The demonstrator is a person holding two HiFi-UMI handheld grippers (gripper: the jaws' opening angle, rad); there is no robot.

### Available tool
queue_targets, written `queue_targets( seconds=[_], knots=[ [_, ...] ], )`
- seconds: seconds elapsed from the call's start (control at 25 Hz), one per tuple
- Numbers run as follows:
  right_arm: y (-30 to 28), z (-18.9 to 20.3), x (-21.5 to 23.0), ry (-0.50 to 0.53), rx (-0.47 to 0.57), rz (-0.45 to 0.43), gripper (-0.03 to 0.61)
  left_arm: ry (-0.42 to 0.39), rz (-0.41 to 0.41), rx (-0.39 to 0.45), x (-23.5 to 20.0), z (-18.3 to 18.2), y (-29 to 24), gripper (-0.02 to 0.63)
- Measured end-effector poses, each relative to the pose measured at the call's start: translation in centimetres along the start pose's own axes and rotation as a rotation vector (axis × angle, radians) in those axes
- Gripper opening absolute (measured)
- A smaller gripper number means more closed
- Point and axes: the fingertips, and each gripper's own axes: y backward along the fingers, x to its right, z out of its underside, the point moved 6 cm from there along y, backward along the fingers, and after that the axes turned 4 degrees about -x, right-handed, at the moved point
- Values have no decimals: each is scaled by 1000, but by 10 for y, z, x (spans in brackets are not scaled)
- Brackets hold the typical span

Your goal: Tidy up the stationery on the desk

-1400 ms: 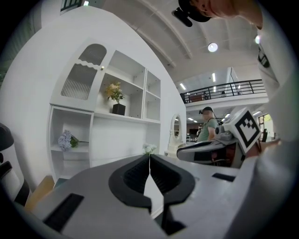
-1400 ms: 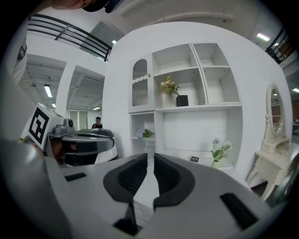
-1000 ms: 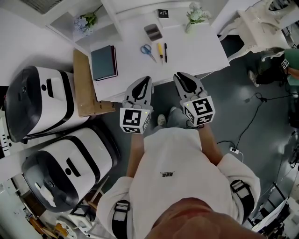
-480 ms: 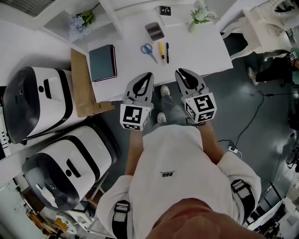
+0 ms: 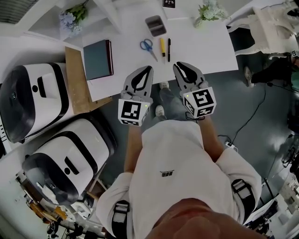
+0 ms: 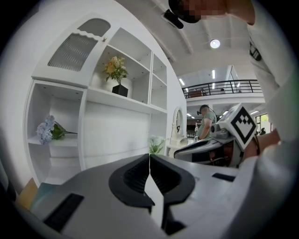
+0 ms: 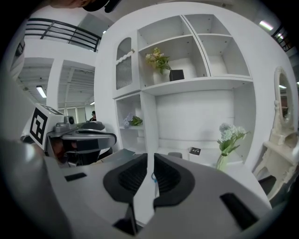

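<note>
Far left, on the floor: two white-and-black machines (image 5: 35,100), well apart from the stationery. Brown board (image 5: 77,86) lies along the left edge of the white tabletop (image 5: 205,44). Dark notebook (image 5: 98,59) lies flat near that left edge, with an open white strip between it and the blue scissors (image 5: 148,45). Grey case (image 5: 155,25) sits far of the scissors. Yellow pen (image 5: 162,47) and black pen (image 5: 168,49) lie just beside each other, right of the scissors, not touching. Right of the black pen there is open white surface out to the right edge; flower vase (image 5: 210,11) at the far right.

Left tool (image 5: 149,68) has its tips over the tabletop's near edge, near of the scissors. Its jaws meet tip to tip with nothing between them. Right tool (image 5: 177,65) has its tips over the same edge, near of the black pen. Its jaws stand a narrow slit apart, holding nothing and touching nothing. The scissors show through the slit in the right gripper view.
</note>
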Motion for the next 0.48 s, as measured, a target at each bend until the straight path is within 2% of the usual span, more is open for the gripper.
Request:
queue_targets(
  seconds=[0.48],
  knots=[
    [-62,24,37,-20,-71,-35,28,38,-1,-63,-21,30,-61,0]
  ],
)
